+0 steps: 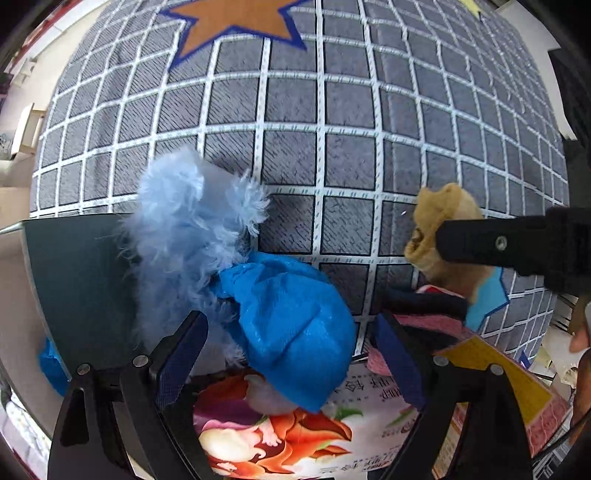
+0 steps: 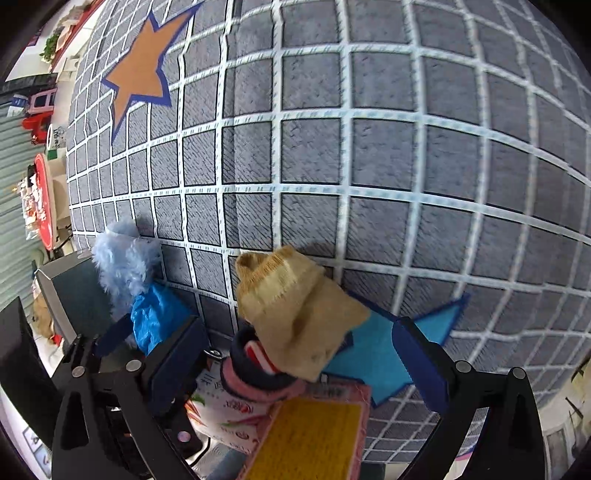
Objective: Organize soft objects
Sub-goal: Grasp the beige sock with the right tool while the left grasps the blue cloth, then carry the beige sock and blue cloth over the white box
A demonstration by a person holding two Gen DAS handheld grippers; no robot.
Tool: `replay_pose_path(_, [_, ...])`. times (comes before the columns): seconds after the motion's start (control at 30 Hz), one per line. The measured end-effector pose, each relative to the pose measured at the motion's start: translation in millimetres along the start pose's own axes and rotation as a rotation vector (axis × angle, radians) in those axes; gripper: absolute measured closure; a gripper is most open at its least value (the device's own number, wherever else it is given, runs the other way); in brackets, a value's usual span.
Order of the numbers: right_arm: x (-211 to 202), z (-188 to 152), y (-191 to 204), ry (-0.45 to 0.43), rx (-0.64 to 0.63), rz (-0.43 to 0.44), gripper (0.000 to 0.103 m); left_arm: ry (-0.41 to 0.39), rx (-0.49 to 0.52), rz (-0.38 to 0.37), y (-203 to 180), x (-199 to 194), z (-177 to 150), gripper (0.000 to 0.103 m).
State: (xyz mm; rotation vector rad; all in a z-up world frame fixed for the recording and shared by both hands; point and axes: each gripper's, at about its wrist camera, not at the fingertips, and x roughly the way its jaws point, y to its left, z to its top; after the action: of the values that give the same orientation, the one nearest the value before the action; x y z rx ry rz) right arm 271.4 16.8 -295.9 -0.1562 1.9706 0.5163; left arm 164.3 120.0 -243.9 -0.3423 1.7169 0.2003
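Note:
A fluffy light-blue soft piece (image 1: 184, 229) and a crumpled bright-blue cover (image 1: 291, 325) lie between the wide-apart fingers of my left gripper (image 1: 291, 354), which is open; the cover reaches past the fingertips. My right gripper (image 2: 306, 358) is open around a tan sock (image 2: 295, 314) that rests on a pink, red-striped sock (image 2: 258, 384). In the left wrist view the tan sock (image 1: 436, 210) shows at the right behind the right gripper's black finger (image 1: 498, 243). The fluffy piece (image 2: 125, 262) and blue cover (image 2: 155, 321) show at the left of the right wrist view.
Everything lies at the near edge of a grey grid-patterned mat (image 1: 332, 129) with an orange star (image 1: 236, 18) and a blue star (image 2: 376, 354). A flowered package (image 1: 280, 435), a yellow-and-pink pack (image 2: 314, 439) and a dark bin (image 1: 81, 288) sit close by.

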Motion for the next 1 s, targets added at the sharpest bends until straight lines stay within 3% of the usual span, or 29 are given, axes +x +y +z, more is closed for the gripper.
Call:
replay_pose_path(0.07, [8.3, 2.5, 3.8, 0.027, -0.021, 0.012, 0.007, 0.024, 0.000, 0.007, 0.3, 7.7, -0.4, 0.013])
replay_pose_path(0.13, [15.8, 2.8, 4.3, 0.052, -0.028, 0.003, 0.038, 0.042, 0.002, 0.003, -1.1, 15.9, -2.1, 0.020])
replay_pose_path(0.17, [18.8, 2.1, 1.5, 0.060, -0.013, 0.003, 0.061, 0.056, 0.007, -0.003, -1.7, 19.2, -2.6, 0.028])
replay_pose_path(0.23, [19.9, -0.2, -6.0, 0.058, 0.016, 0.042, 0.067, 0.074, 0.014, -0.019, -2.4, 29.0, -5.0, 0.047])
replay_pose_path(0.27, [18.1, -1.4, -11.0, 0.053, 0.021, 0.056, 0.074, 0.083, 0.019, -0.028, -2.7, 32.7, -5.3, 0.064])
replay_pose_path(0.33, [10.2, -5.6, -19.2, 0.030, 0.031, 0.086, 0.074, 0.072, 0.022, -0.047, -2.1, 36.9, -6.3, 0.069])
replay_pose_path(0.5, [-24.5, -21.8, -42.1, -0.094, 0.075, 0.206, 0.074, -0.053, 0.007, -0.091, 6.0, 13.7, -19.1, 0.073])
replay_pose_path(0.63, [-50.3, -42.5, -51.7, -0.198, 0.074, 0.234, 0.074, -0.163, 0.021, -0.068, 5.0, -15.0, -31.6, 0.073])
replay_pose_path(0.7, [-63.0, -47.8, -53.7, -0.243, 0.069, 0.228, 0.074, -0.217, 0.047, -0.040, -0.6, -27.8, -39.8, 0.073])
replay_pose_path(0.8, [-85.8, -63.0, -44.3, -0.330, 0.029, 0.143, 0.074, -0.271, 0.085, -0.004, -11.7, -40.9, -47.5, 0.073])
replay_pose_path(1.0, [-102.3, -93.6, -16.2, -0.433, 0.006, 0.051, 0.074, -0.323, 0.127, 0.023, -24.7, -72.7, -70.2, 0.072])
